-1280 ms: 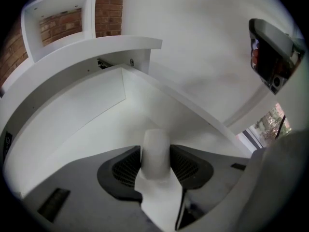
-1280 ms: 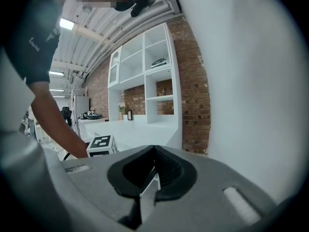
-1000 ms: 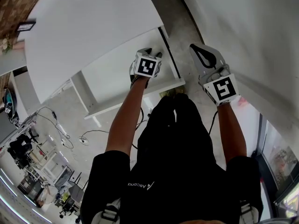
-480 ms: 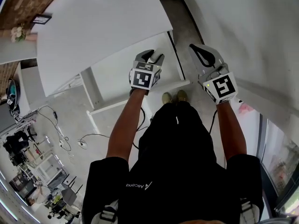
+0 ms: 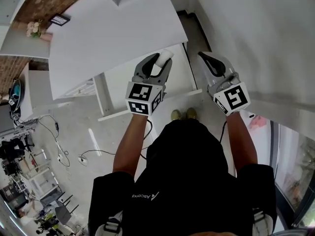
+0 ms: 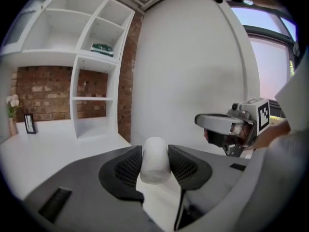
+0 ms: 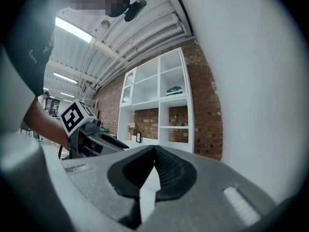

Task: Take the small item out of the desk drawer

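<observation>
White worktop (image 5: 113, 33), seen from above. Brick wall and white shelving (image 6: 91, 57) at its far side. Picture frame (image 6: 30, 123) and flowers (image 6: 12, 103) near its far-left corner. Floor left of worktop: loose cables (image 5: 83, 151). Person's shoes (image 5: 183, 114) just off its near edge.

Left tongs (image 5: 158, 65): over worktop's near edge, clamped on small item (image 6: 154, 158), a white cylinder. Jaws have just been closing a little onto it.

Right tongs (image 7: 153, 151): right of worktop, beside white wall (image 5: 256, 33), tips together, nothing between.

Change over the last second: both tongs raised, the left more, from below worktop's edge to above it.
</observation>
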A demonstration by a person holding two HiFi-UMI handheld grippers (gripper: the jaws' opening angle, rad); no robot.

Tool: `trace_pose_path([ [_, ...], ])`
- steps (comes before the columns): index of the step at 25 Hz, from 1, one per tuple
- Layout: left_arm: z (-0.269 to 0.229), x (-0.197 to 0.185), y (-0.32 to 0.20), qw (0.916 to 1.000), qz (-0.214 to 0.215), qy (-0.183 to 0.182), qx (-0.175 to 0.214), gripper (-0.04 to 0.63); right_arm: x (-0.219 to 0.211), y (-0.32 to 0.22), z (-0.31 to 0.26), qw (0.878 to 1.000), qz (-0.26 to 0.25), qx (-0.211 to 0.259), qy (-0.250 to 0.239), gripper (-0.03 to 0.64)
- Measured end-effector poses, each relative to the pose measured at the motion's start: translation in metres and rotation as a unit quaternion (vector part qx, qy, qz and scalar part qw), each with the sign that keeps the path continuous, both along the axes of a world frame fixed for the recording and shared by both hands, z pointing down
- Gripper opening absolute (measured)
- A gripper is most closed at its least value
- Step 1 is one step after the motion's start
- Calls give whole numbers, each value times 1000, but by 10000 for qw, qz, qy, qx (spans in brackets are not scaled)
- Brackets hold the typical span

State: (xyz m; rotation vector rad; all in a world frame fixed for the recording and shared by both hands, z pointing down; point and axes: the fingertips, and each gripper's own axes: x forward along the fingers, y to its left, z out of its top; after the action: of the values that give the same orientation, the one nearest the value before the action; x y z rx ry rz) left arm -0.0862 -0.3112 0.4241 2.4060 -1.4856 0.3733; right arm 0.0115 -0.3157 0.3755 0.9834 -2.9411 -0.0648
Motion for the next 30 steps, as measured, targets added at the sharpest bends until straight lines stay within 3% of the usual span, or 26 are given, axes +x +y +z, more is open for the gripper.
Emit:
trace_pose_path([
  [4,-52,-5,17,9968,-80,175,775,166,-4,18,-29,9996,-49,228,-164,0],
  [9,-103,-12,46,9864,-153,414,1583,166,-5,44,-62,9982,-117,449,-376,0],
  [15,-149,-15,74,9737,-148,524,2211,166,-9,64,-91,9960,-212,670,-549,0],
  [19,-162,-16,84,9704,-153,540,2349,166,-13,71,-101,9952,-265,727,-591,0],
  [30,-161,-14,91,9716,-162,566,2292,166,-15,78,-99,9952,-229,822,-483,-2],
])
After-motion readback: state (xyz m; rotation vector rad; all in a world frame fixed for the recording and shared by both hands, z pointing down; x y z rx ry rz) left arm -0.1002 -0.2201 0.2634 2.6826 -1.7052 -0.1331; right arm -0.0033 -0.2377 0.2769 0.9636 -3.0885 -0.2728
